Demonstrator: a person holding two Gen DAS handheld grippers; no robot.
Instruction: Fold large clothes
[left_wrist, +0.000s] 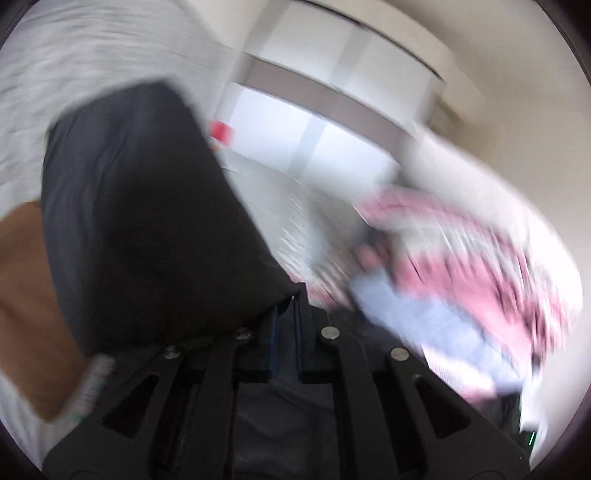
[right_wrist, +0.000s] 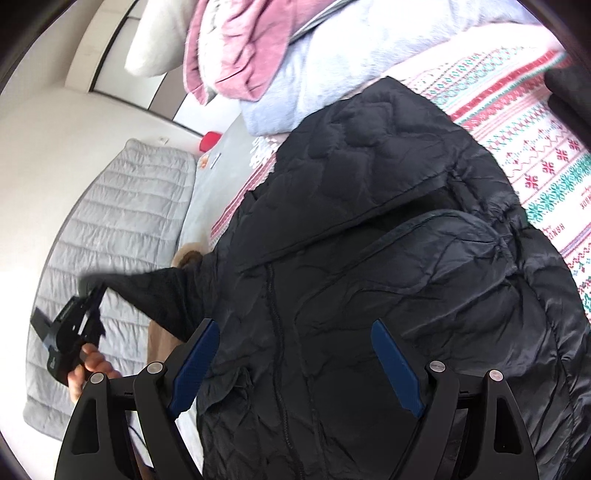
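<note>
My left gripper is pinched tight on a fold of the black quilted jacket, its blue pads nearly meeting with dark cloth between them. The left wrist view is heavily motion-blurred. In the right wrist view that gripper holds the sleeve end out to the side, above the grey quilted cover. My right gripper hangs over the jacket body with jaws spread wide, gripping nothing. The jacket lies on the patterned red-and-green blanket, zipper running down the front. A pile of pink and pale blue fleece sits beyond the jacket's top edge.
</note>
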